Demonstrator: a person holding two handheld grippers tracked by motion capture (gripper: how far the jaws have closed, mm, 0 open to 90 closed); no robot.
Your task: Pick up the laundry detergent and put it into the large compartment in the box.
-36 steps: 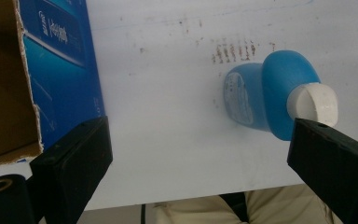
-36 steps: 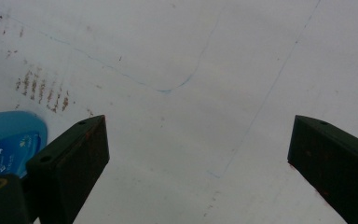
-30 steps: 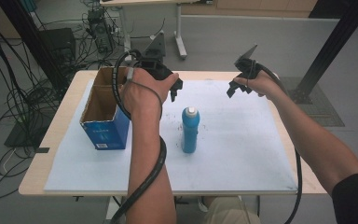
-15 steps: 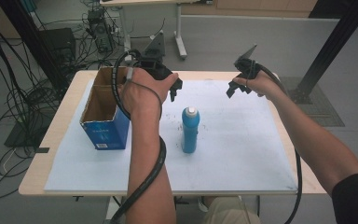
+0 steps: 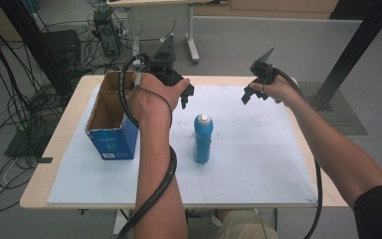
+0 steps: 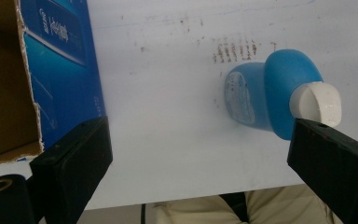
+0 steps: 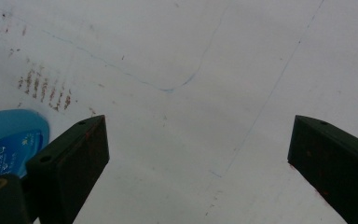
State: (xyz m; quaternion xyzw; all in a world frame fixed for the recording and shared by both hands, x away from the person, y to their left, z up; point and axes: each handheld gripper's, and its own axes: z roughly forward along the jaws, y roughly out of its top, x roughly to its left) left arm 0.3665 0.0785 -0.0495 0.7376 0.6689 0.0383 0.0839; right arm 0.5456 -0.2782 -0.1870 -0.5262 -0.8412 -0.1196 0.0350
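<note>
Blue bottle (image 5: 203, 138) stands clear beside cardboard box (image 5: 110, 119)

Blue bottle (image 5: 202, 139) with white cap (image 5: 204, 118); blue-sided brown box (image 5: 108, 119); black tongs (image 5: 185, 98).

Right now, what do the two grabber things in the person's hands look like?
Both are black. The left gripper and the right gripper each have two thick, blocky black jaws with flat ends, and a grey three-cornered plate stands on top of each. A thick black cable trails back from each along the forearm. The arms are bare, with a black short sleeve on the right one.
</note>
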